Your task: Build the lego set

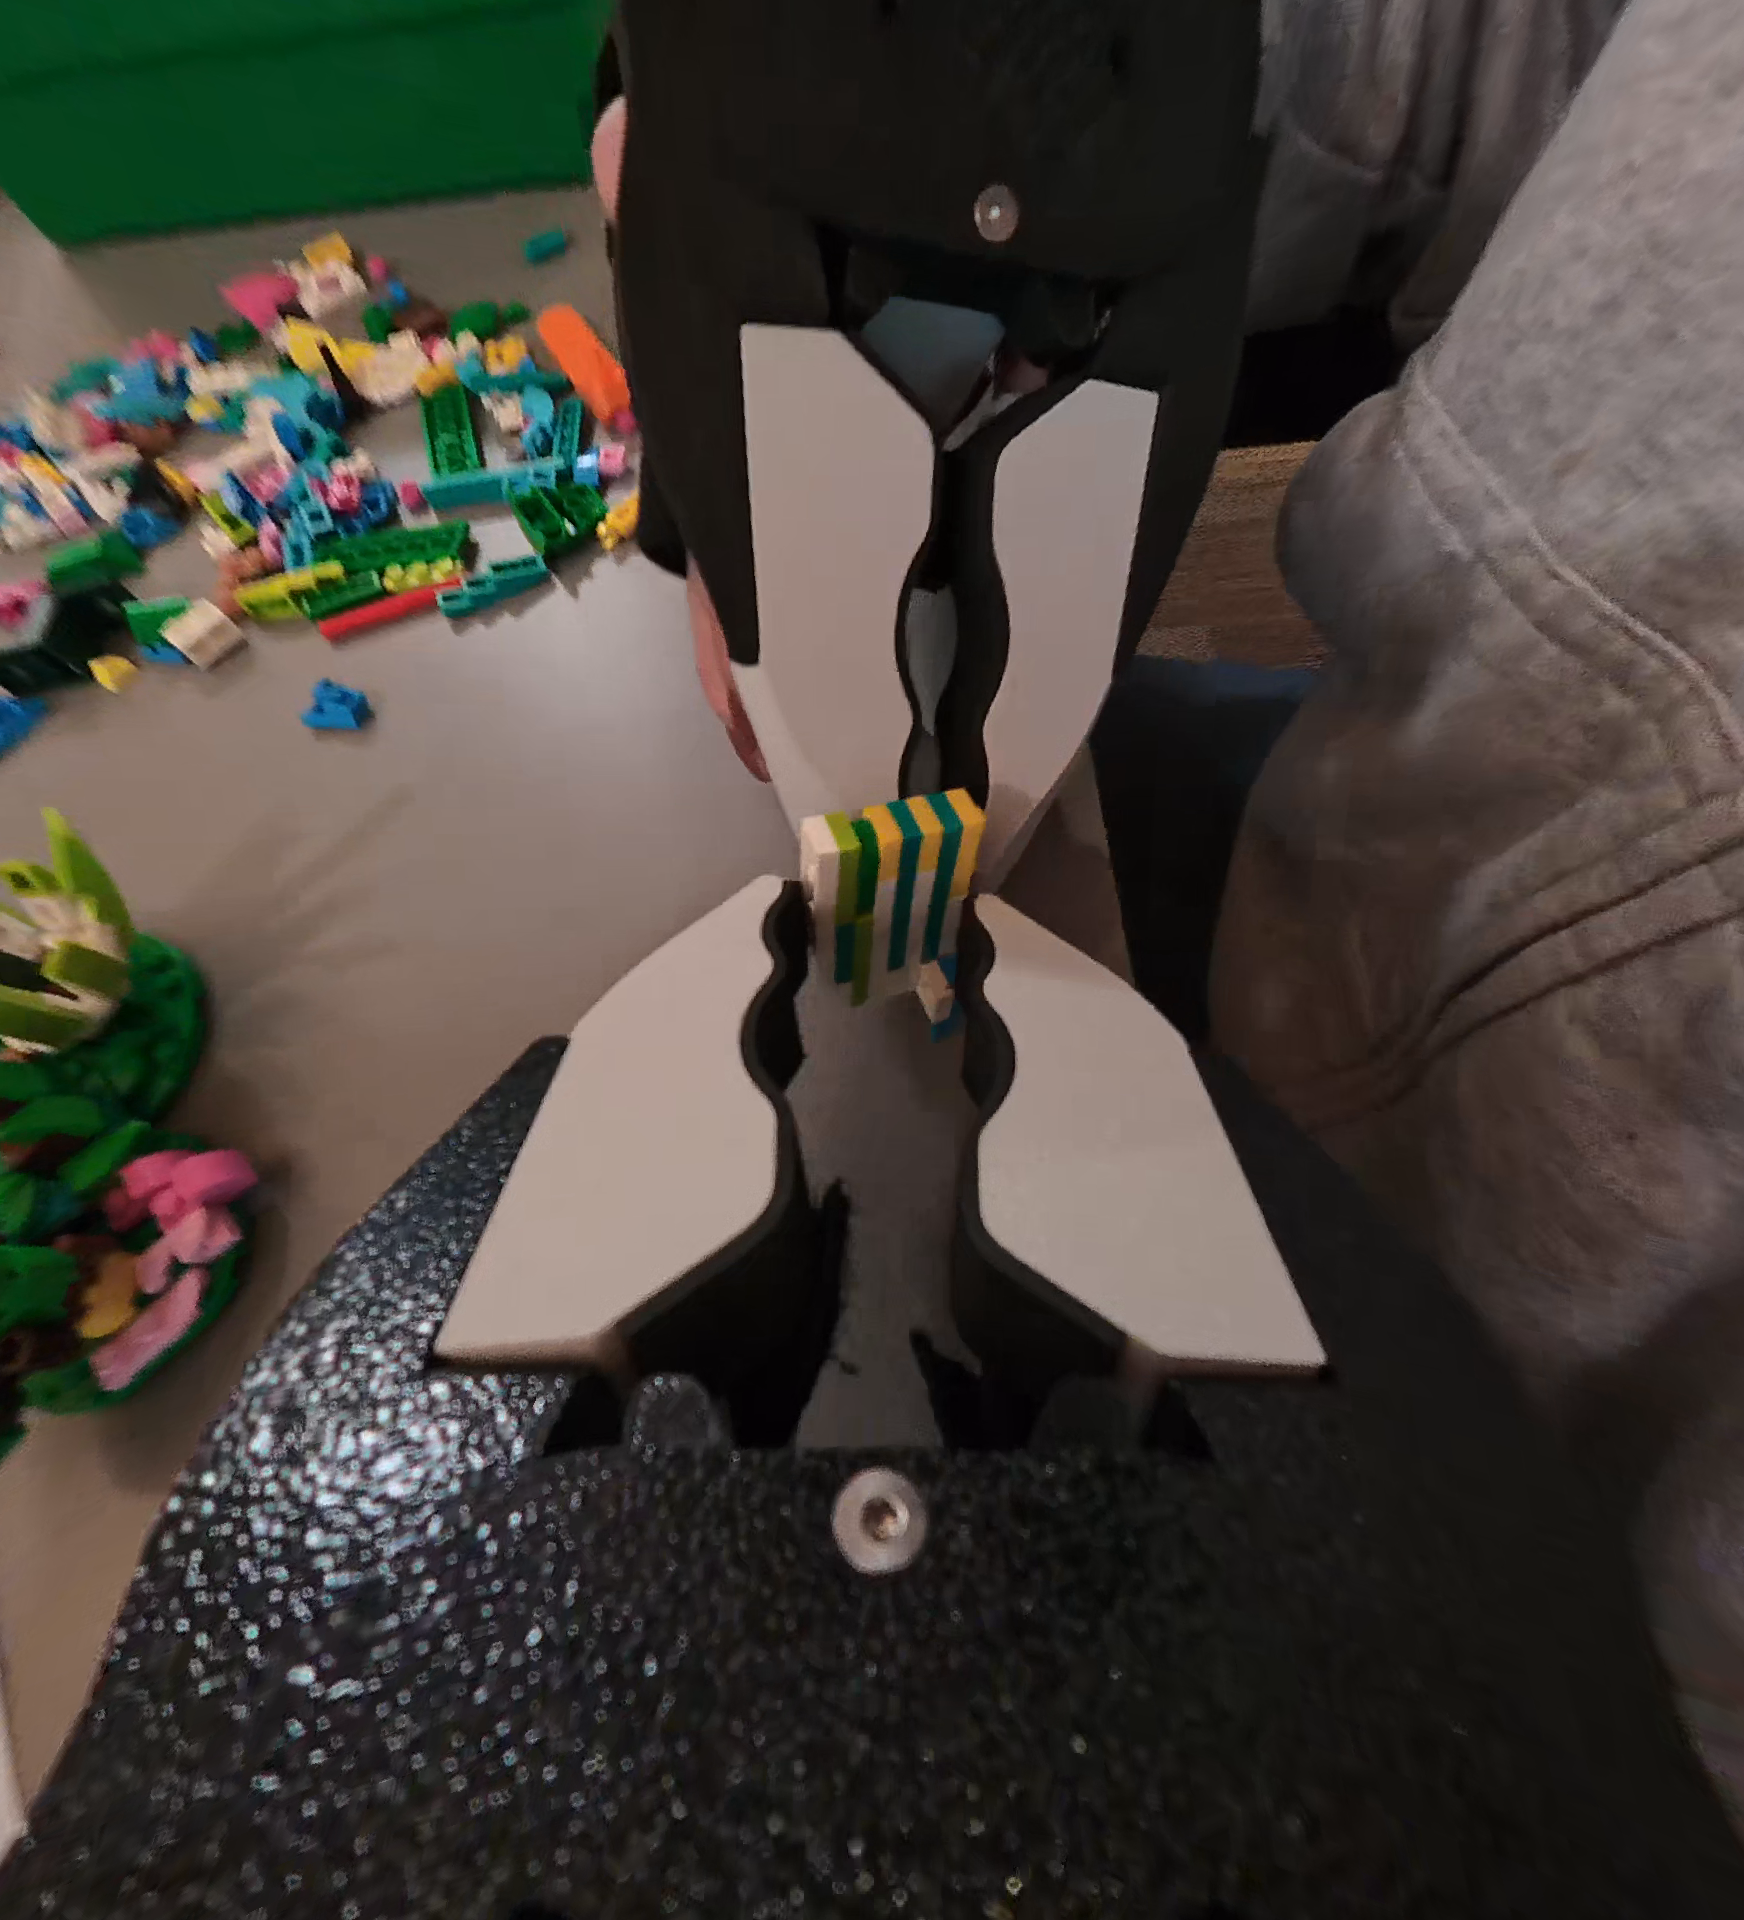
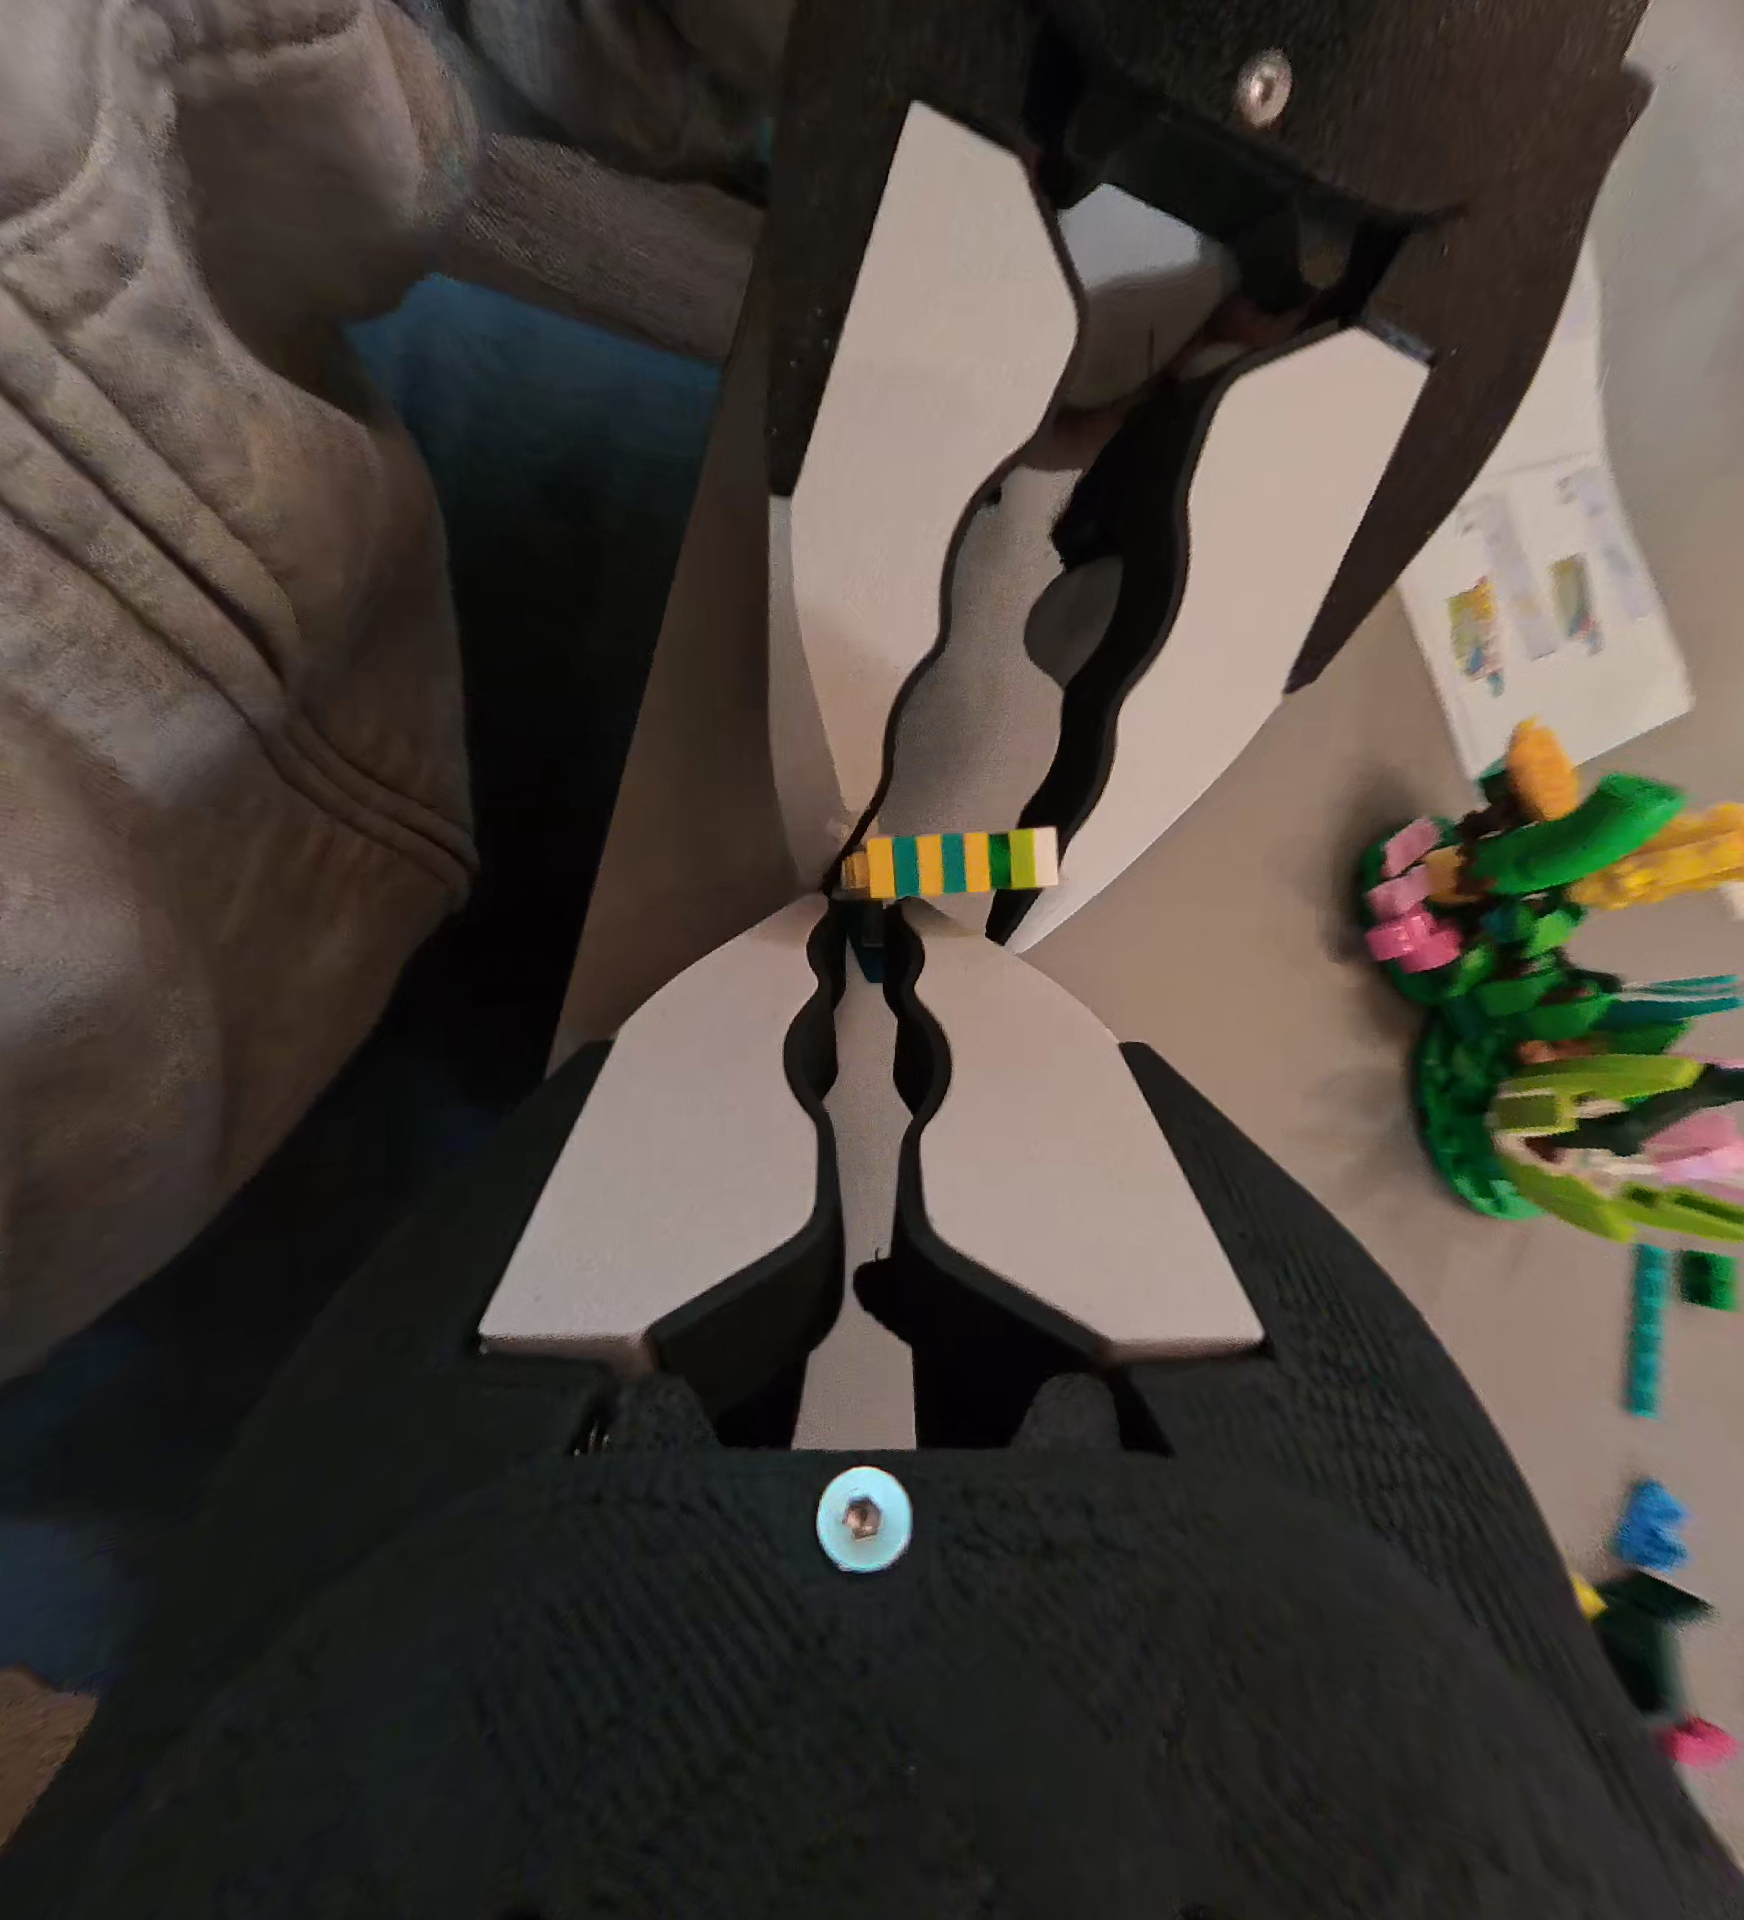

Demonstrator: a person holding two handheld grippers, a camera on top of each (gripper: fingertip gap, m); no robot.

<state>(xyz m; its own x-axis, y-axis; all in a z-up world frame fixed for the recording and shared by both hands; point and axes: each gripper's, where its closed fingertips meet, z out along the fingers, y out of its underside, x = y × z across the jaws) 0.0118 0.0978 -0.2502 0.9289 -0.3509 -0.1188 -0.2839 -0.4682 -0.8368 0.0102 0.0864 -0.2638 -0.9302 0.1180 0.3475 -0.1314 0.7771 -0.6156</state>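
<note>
A small stack of flat bricks (image 1: 894,899), striped yellow, teal, green, lime and white, hangs in the air between the two grippers. My left gripper (image 1: 889,925) is shut on it, one pad at each end of the stack. The stack also shows edge-on in the right wrist view (image 2: 951,862), spanning the left gripper's fingers (image 2: 1065,810). My right gripper (image 2: 868,930) comes in from the opposite side and is shut on a small blue piece (image 2: 873,951) at the stack's underside. In the left wrist view the right gripper (image 1: 941,779) reaches down from the top, its tips behind the stack.
A pile of loose coloured bricks (image 1: 328,468) lies on the grey table (image 1: 494,831) at the far left. A built flower model (image 1: 47,1143) (image 2: 1574,987) stands nearby. A booklet (image 2: 1543,613), a green box (image 1: 255,104) and a person's grey sleeve (image 1: 1574,727) are also in view.
</note>
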